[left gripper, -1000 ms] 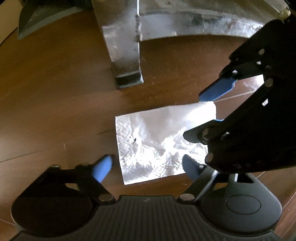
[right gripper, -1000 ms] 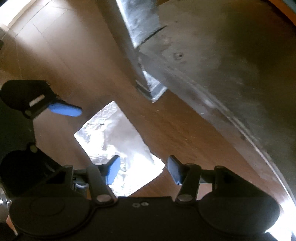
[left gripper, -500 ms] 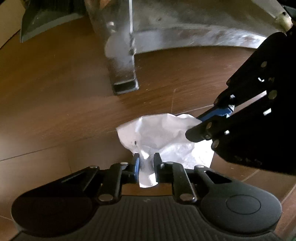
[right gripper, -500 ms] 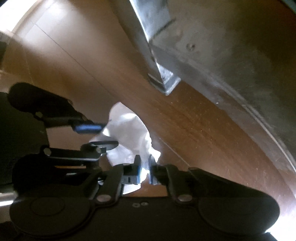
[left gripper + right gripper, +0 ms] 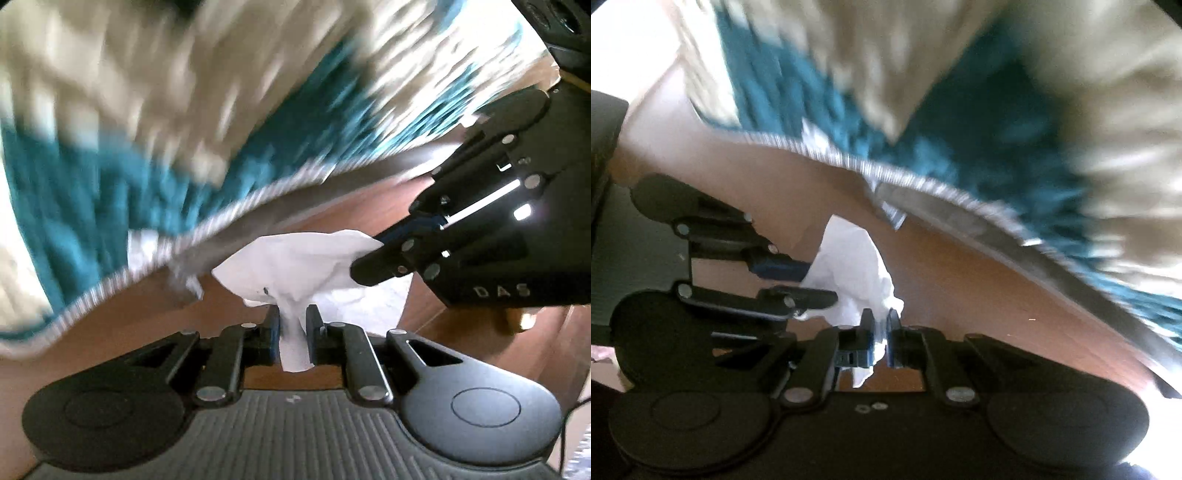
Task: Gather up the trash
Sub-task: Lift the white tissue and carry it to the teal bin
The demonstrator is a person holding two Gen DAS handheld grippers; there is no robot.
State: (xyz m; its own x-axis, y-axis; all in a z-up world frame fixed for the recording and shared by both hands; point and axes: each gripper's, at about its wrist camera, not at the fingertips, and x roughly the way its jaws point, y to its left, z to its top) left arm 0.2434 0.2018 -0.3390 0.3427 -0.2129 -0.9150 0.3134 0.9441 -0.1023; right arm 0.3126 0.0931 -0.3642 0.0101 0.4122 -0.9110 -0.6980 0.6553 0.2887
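Observation:
A crumpled white paper napkin hangs above the brown wooden floor, pinched from two sides. My left gripper is shut on its lower fold. My right gripper comes in from the right in the left wrist view and is shut on the napkin's right edge. In the right wrist view the napkin bunches between my right gripper and my left gripper, which enters from the left.
A blurred teal and cream patterned cushion on a metal-edged seat fills the upper part of both views. The same cushion and its metal rim lie close beyond the napkin. Wooden floor spreads below.
Both grippers closed on the flat napkin, crumpling it, and lifted it off the floor. The views rose from the metal leg up to the cushioned seat.

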